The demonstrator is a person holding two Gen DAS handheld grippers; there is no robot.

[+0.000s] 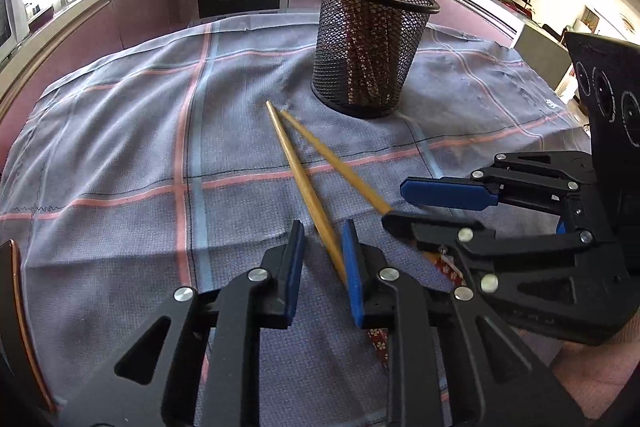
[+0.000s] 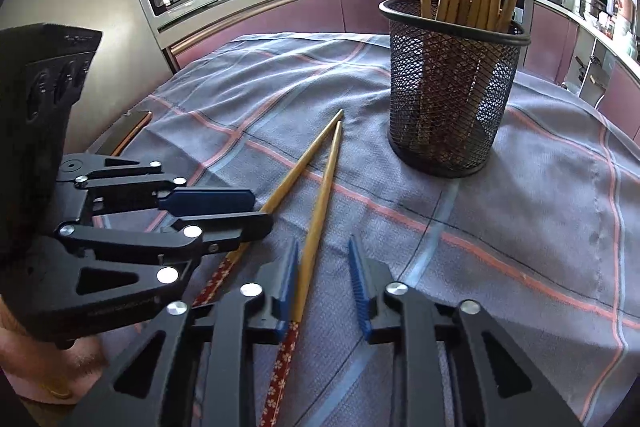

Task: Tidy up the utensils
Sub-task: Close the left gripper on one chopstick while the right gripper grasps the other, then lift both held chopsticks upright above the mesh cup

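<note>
The table carries a checked cloth (image 1: pixel 120 147), and ahead of both claws stands a mesh holder (image 1: pixel 368 59) already full of chopsticks. The left claw (image 1: pixel 323 231) is spread. One loose chopstick (image 1: pixel 304 183) runs between its jaws, lying against the right pad, and the other pad stands clear of it. The right claw (image 2: pixel 324 247), just beside the left one, is spread too. The second chopstick (image 2: pixel 320 203) lies along its left pad with open cloth across the rest of the gap. Both tips point away towards the holder.

I judge these sticks light, stiff and smooth, so they may roll or pivot. I would pinch each near the thick patterned end (image 2: pixel 286 351), closest to the claw, squarely across the shaft.
</note>
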